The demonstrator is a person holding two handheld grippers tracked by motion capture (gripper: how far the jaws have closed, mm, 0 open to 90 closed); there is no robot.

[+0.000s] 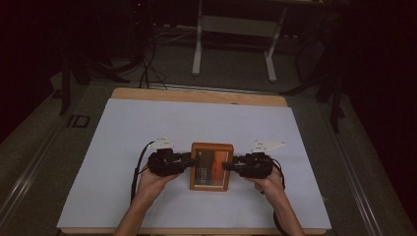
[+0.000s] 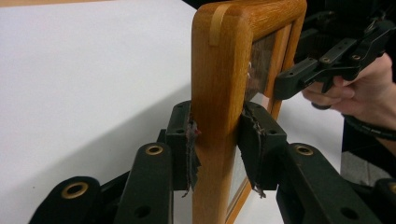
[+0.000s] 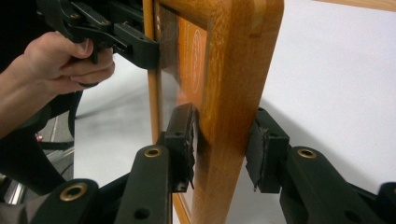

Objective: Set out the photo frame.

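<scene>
A wooden picture frame (image 1: 211,166) with glass over an orange picture is held up over the white sheet, one gripper on each side rail. My left gripper (image 1: 193,161) is shut on its left rail; in the left gripper view the wooden frame (image 2: 219,93) sits clamped between the two pads (image 2: 180,140). My right gripper (image 1: 229,165) is shut on the right rail, and in the right gripper view the frame (image 3: 233,93) is squeezed between its pads (image 3: 264,149). Each gripper view also shows the other hand and its gripper across the frame.
A white sheet (image 1: 147,132) covers most of the wooden table (image 1: 196,95). Beyond the table stand the white legs of another table (image 1: 197,44) and cables (image 1: 147,64) on a dark floor.
</scene>
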